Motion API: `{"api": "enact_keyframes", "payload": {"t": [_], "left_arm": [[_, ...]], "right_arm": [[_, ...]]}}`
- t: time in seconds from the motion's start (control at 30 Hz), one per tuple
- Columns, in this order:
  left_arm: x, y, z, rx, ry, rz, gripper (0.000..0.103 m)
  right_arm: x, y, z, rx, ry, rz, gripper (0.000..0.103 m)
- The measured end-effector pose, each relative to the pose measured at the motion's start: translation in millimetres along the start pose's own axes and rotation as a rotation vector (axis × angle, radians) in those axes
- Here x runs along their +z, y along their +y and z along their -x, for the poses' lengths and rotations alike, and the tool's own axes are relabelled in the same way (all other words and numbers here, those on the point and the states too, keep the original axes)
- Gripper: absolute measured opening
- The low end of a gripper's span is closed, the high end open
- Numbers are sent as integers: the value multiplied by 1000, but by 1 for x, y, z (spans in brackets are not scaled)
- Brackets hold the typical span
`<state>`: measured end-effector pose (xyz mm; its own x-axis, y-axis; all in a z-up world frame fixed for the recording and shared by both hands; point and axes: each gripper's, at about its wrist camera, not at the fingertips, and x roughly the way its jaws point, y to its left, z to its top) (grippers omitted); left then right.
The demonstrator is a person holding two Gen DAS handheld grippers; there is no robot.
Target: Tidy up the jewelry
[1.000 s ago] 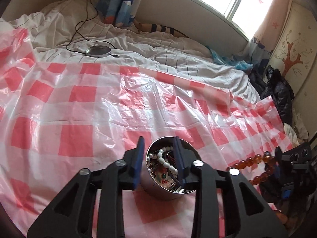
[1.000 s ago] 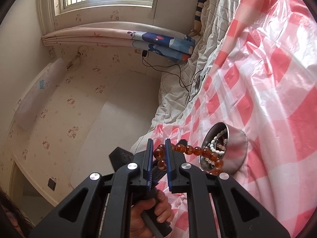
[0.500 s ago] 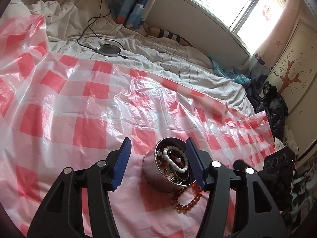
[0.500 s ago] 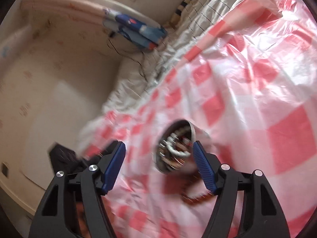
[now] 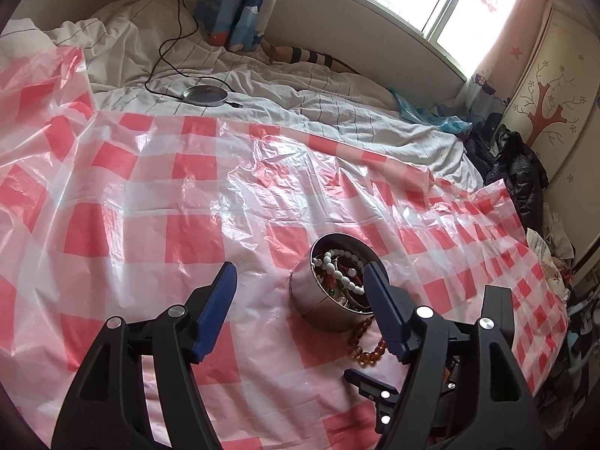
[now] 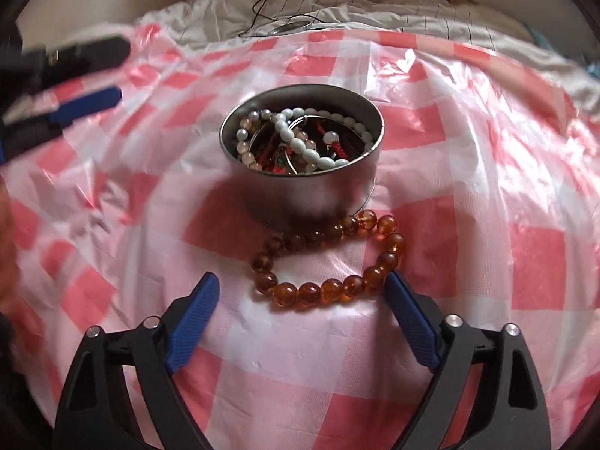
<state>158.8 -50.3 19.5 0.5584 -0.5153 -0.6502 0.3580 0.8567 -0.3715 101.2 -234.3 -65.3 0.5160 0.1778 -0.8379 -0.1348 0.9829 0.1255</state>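
Note:
A round metal tin (image 6: 311, 198) holding white bead bracelets and other jewelry stands on the red-and-white checked plastic sheet (image 6: 487, 195). An amber bead bracelet (image 6: 326, 258) lies on the sheet against the tin's near side. My right gripper (image 6: 302, 288) is open and empty, its jaws on either side of the bracelet's near edge. In the left wrist view my left gripper (image 5: 300, 281) is open and empty, pulled back from the tin (image 5: 330, 303), with the amber bracelet (image 5: 365, 345) lying below the tin. The left gripper's fingers (image 6: 90, 99) show blurred at the right view's left edge.
The sheet covers a bed with a white striped duvet (image 5: 262, 86). A round silver disc with a black cable (image 5: 205, 95) lies on the duvet. A blue patterned pillow (image 5: 236, 3) leans on the headboard. Dark clothes (image 5: 517, 180) pile at the right.
My left gripper let go of the tin, opened wide and drew back. My right gripper opened and dropped the amber bracelet beside the tin, then swung round to face it.

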Motion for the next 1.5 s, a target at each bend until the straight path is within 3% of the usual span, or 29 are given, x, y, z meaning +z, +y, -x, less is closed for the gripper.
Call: {"api": "enact_keyframes", "payload": {"t": [0.03, 0.1, 0.13, 0.2, 0.3, 0.47, 0.8, 0.93, 1.1, 1.17, 1.2, 1.27, 1.4, 1.5], "left_arm": [[0, 1, 2, -4, -3, 7, 67], [0, 3, 7, -13, -13, 18, 67], [0, 3, 10, -17, -16, 21, 67], [-4, 3, 16, -25, -22, 26, 67], [-14, 2, 26, -36, -22, 33, 68], [-23, -1, 34, -38, -23, 25, 70], [-19, 9, 25, -22, -12, 47, 71], [-15, 13, 21, -8, -18, 64, 74], [-9, 16, 15, 7, -23, 77, 76], [-8, 16, 13, 11, -24, 78, 77], [-7, 16, 13, 14, -24, 76, 77], [-6, 15, 11, 21, -23, 76, 79], [-8, 12, 11, 30, -20, 62, 80], [-10, 9, 13, 43, -18, 45, 82]], "right_arm": [[0, -2, 2, -9, -5, -13, 57], [1, -15, 7, 18, -19, -88, 23], [0, -24, 9, 21, -25, -127, 23], [-1, -41, 15, 74, -47, -214, 12], [-4, -63, 31, 168, -106, -343, 12], [-8, -77, 43, 286, -161, -439, 12], [13, -74, 99, 518, -433, -434, 12], [37, -66, 98, 604, -454, -441, 12], [62, -54, 71, 692, -417, -471, 13], [65, -53, 56, 645, -387, -478, 18], [65, -54, 46, 567, -346, -481, 40], [58, -61, 32, 409, -283, -510, 68], [47, -77, 42, 280, -314, -535, 68], [45, -72, 53, 241, -337, -490, 70]]}}
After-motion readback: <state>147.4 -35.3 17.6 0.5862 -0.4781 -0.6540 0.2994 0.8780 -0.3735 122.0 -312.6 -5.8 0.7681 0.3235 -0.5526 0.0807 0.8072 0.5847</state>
